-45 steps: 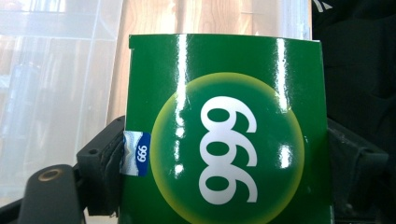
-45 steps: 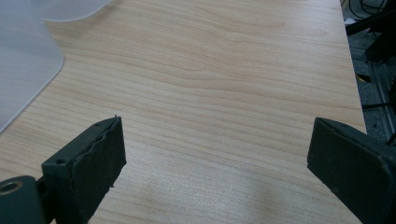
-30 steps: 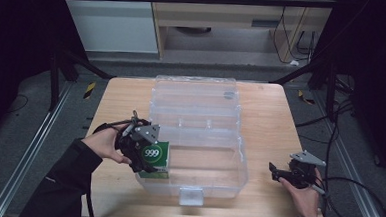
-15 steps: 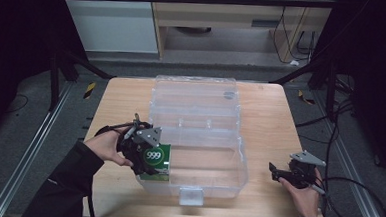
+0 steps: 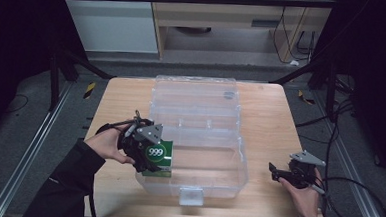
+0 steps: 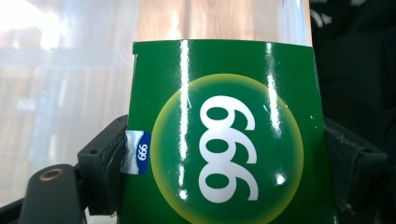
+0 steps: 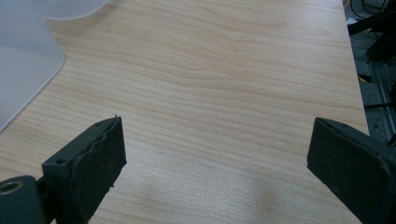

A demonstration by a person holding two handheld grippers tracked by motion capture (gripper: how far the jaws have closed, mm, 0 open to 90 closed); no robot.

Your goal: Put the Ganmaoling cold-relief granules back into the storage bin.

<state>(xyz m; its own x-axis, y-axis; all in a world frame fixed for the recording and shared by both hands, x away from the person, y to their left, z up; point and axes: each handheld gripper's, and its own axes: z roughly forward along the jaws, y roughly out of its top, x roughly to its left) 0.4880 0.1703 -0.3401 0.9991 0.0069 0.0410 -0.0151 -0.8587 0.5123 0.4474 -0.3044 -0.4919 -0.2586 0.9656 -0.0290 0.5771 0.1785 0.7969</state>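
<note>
My left gripper (image 5: 146, 162) is shut on a glossy green box (image 5: 159, 153) printed with a white "999". It holds the box upright at the front left corner of a clear plastic container (image 5: 205, 139). Whether the box is inside the wall I cannot tell. In the left gripper view the green box (image 6: 224, 140) stands between the black pads (image 6: 105, 158), with clear plastic behind it. My right gripper (image 5: 276, 174) rests low over the wooden table (image 5: 273, 122), right of the container. Its jaws are wide apart in the right gripper view (image 7: 217, 154), with bare wood between them.
The container's lid (image 5: 194, 91) lies open toward the back and a latch (image 5: 191, 195) sticks out at its front edge. A corner of clear plastic (image 7: 25, 60) shows in the right gripper view. Metal rails and cables run beside the table.
My left gripper has carried the green box a little to the right and nearer, against the container's front left corner. The right gripper has stayed put.
</note>
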